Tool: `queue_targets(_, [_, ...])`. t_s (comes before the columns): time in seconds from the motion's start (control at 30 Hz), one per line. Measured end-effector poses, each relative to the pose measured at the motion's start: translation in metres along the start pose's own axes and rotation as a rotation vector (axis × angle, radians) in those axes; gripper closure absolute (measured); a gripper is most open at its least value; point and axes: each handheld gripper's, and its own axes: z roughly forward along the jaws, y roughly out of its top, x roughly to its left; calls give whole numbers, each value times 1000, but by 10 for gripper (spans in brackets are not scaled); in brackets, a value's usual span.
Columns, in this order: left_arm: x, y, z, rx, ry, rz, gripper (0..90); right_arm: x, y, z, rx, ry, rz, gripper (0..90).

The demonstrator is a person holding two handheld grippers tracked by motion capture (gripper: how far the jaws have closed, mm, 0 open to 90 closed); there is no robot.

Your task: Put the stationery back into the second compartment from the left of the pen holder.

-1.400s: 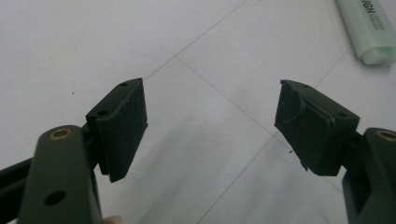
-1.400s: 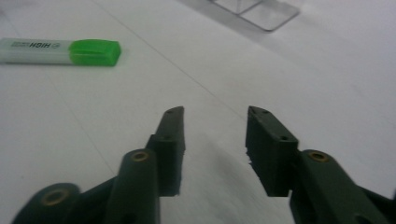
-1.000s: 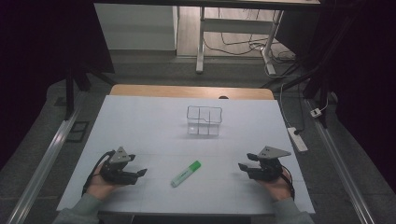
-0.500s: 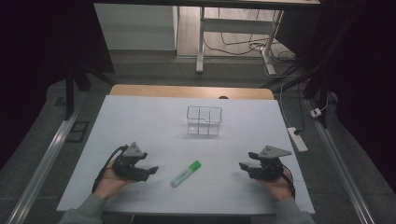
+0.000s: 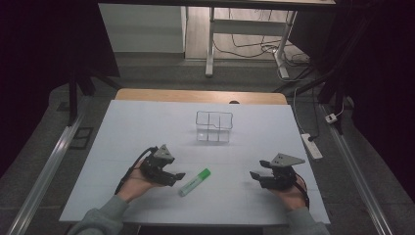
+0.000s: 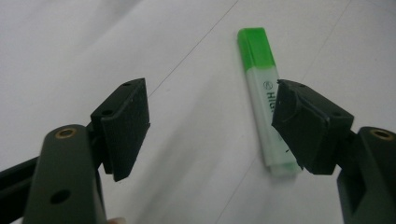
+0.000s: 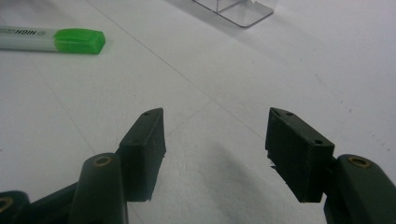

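Note:
A highlighter [image 5: 195, 181] with a green cap and a whitish barrel lies flat on the white table [image 5: 122, 142], near the front middle. My left gripper [image 5: 176, 177] is just left of it, open, with its tips close to the barrel. In the left gripper view the highlighter [image 6: 259, 88] lies partly behind the right-hand jaw of that gripper [image 6: 210, 121], with bare table in the gap. My right gripper [image 5: 255, 177] rests at the front right, open; its jaws have just been opening and nothing is between them. In its own view the right gripper [image 7: 215, 140] faces the highlighter [image 7: 51, 39].
A clear plastic box [image 5: 214, 126] with compartments stands past the table's middle, also seen as a clear box corner [image 7: 238, 11]. A power strip [image 5: 311, 146] lies on the floor at the right. Metal rails run along both sides of the table.
My left gripper has moved right and slightly away from me, from the front left up to the highlighter. The right gripper has stayed in place.

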Motion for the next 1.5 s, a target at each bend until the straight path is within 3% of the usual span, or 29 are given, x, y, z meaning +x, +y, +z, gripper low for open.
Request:
queue_targets(0.6, [-15, 35, 31, 97, -76, 28, 267, 0, -1, 2, 13, -4, -6, 372])
queue_targets(1.0, [-21, 52, 51, 163, -67, 40, 266, 1, -2, 3, 25, -15, -16, 372])
queue_targets(1.5, [-26, 56, 76, 239, -56, 78, 308, 1, -2, 5, 38, -25, -25, 372])
